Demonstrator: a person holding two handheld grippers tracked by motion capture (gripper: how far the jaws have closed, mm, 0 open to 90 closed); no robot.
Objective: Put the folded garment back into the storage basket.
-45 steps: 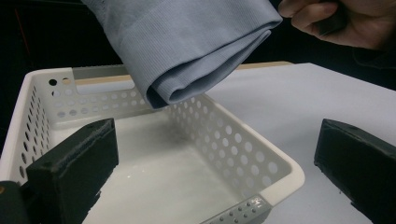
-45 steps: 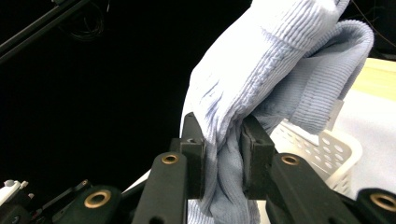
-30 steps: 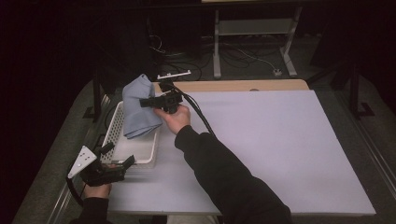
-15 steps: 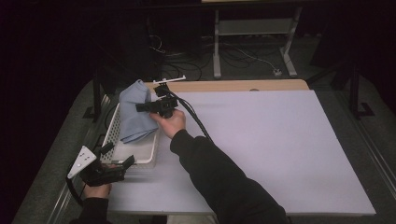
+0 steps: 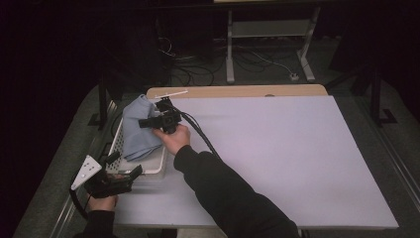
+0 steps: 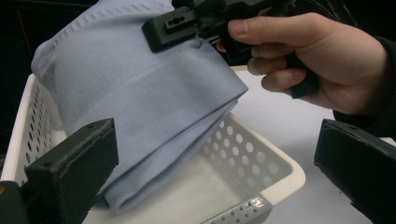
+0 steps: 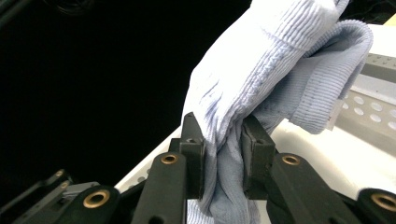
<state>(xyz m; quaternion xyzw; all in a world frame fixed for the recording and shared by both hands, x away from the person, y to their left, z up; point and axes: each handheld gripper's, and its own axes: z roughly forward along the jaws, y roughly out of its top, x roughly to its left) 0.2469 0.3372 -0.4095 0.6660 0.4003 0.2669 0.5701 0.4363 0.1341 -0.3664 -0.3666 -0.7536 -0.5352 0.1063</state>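
right gripper (image 7: 223, 154): jaws were closed tight on a bunched fold of the blue cloth (image 7: 275, 60); in the high view it (image 5: 157, 121) sat over the basket's inner long side, pointing toward table-left.
left gripper (image 5: 115, 177): jaws stood wide apart, holding nothing; it hovered just off the basket's near end, aimed along the basket.
cloth position: cloth (image 5: 140, 128) was draped in the white perforated basket (image 5: 154, 169), its far part lifted above the rim where the right gripper pinched it, its near part sagging to the basket floor (image 6: 154, 107).
cloth axis: long axis ran near-to-far, same as the basket's.
key relation: cloth lay straight ahead of the open left gripper, between its jaws' line of sight; the right gripper already had the far upper edge.
nearer hand: the left was nearer to the free low end of the cloth.
edges: the basket's near rim (image 6: 261, 205) stood between the left jaws and the cloth; judged a snag risk on a low approach.
open room: the white table mat (image 5: 277, 148) to the right was bare; table edge and dark floor were close on the left.
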